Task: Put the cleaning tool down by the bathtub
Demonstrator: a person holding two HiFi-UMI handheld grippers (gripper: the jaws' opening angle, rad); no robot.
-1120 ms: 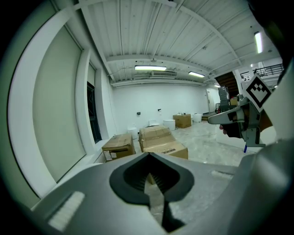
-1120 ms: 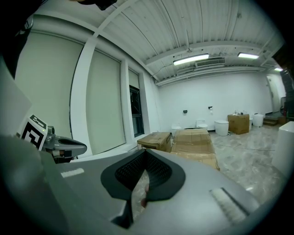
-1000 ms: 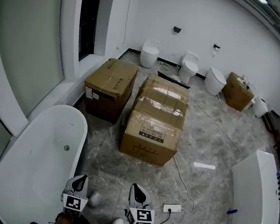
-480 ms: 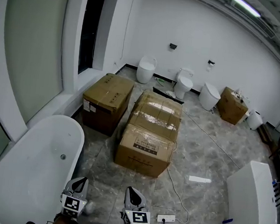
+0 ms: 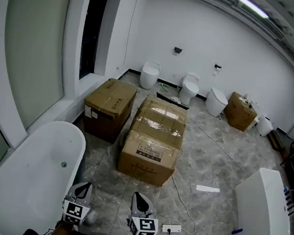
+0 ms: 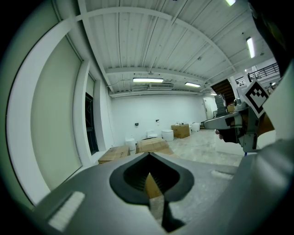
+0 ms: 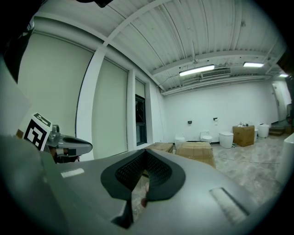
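Note:
The white oval bathtub [image 5: 22,180] fills the lower left of the head view. My left gripper [image 5: 82,186] hangs just off the tub's right rim, above the floor, with its jaws shut and nothing between them. My right gripper [image 5: 138,197] is level with it, a little to the right, also shut and empty. In the left gripper view the left gripper [image 6: 149,173] has its jaws meeting in a thin slit, and the right gripper [image 6: 228,121] shows at the right. In the right gripper view the right gripper [image 7: 141,178] is closed too. No cleaning tool shows in either gripper.
Three taped cardboard boxes [image 5: 152,138] stand mid-floor ahead. A power strip [image 5: 171,228] with a white cable [image 5: 177,187] lies right of my right gripper. Further right are a flat white piece [image 5: 208,188] and a second white tub [image 5: 262,213]. Toilets [image 5: 189,88] line the far wall.
The head view has tilted up a little, so the room sits lower in frame. Both grippers stay shut and low near my body, side by side.

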